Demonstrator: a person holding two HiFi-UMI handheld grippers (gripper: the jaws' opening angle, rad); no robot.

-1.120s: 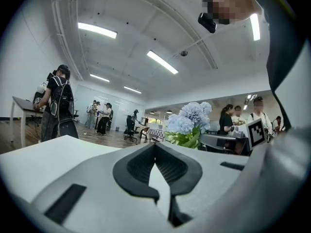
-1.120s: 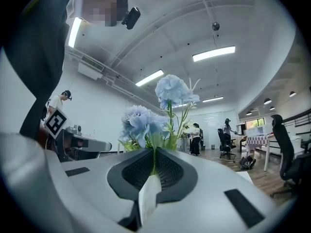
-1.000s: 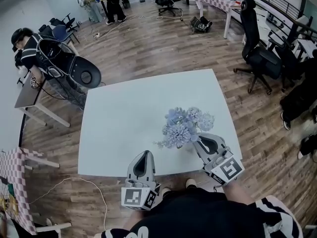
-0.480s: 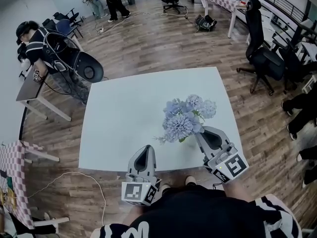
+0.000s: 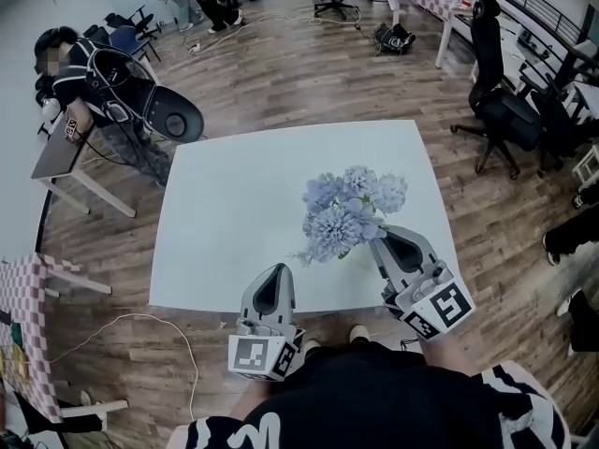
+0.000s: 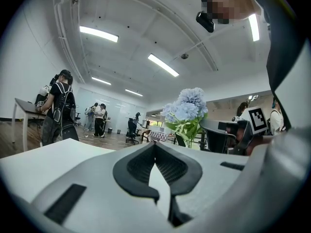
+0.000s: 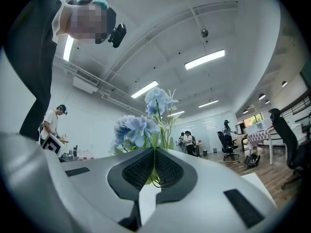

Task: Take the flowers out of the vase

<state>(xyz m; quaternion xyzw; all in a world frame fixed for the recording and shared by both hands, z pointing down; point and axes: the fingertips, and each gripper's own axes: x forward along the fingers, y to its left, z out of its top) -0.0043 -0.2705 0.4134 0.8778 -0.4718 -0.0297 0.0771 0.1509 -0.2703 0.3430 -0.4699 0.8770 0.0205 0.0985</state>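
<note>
A bunch of pale blue flowers [image 5: 344, 215] with green leaves stands over the near right part of the white table [image 5: 234, 213]. My right gripper [image 5: 379, 238] is shut on the green stems just below the blooms. In the right gripper view the stems run up from between the closed pads [image 7: 155, 150] to the flowers [image 7: 146, 123]. No vase shows in any view; the blooms and the gripper hide whatever is under the bunch. My left gripper [image 5: 274, 274] is level at the table's front edge, shut and empty [image 6: 155, 145], with the flowers [image 6: 187, 108] ahead on its right.
Black office chairs [image 5: 496, 101] stand to the right of the table on the wood floor. A person sits at a desk [image 5: 65, 157] at the far left beside a dark round device [image 5: 164, 120]. A white cable [image 5: 140, 321] lies on the floor at the near left.
My right gripper has risen with the flowers in it, and the bunch now sits higher and closer to the head camera. The left gripper has stayed put.
</note>
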